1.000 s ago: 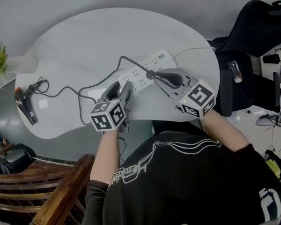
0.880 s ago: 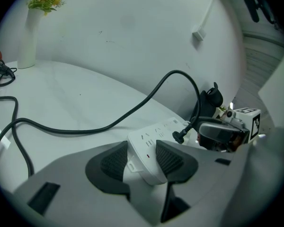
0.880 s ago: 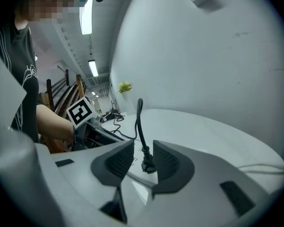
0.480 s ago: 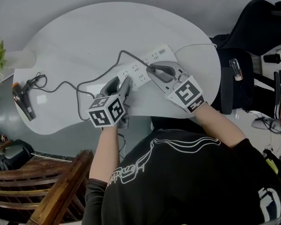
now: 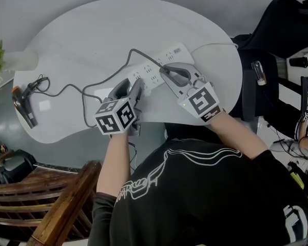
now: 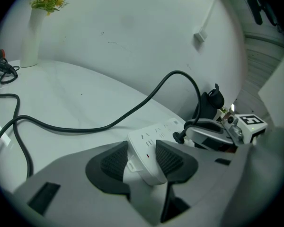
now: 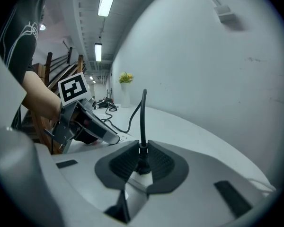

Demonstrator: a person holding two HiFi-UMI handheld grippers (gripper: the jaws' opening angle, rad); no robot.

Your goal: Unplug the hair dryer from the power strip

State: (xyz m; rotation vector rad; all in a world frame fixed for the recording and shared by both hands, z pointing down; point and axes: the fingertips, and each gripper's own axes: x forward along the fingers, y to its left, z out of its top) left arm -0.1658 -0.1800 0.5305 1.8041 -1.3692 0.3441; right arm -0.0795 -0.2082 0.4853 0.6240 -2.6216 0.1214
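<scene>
A white power strip (image 5: pixel 161 64) lies across the round white table (image 5: pixel 92 29). My left gripper (image 5: pixel 134 88) is shut on its near end, and the dark pads press both sides of the power strip (image 6: pixel 166 126). The hair dryer's black plug (image 7: pixel 142 156) stands in a socket with its cord (image 7: pixel 143 112) rising straight up. My right gripper (image 7: pixel 142 165) is closing, its pads against the plug's neck. From there the cord (image 5: pixel 92 85) runs left to the black hair dryer (image 5: pixel 20 109) at the table's left edge.
A white vase with flowers (image 6: pixel 31 37) stands at the table's far left. The strip's white lead (image 5: pixel 211 47) runs off to the right. A black office chair (image 5: pixel 282 29) is at the right and a wooden chair (image 5: pixel 51 204) at the lower left.
My right gripper has rolled, its marker cube turning, and has shifted a little left onto the plug. The left gripper has kept its hold on the strip.
</scene>
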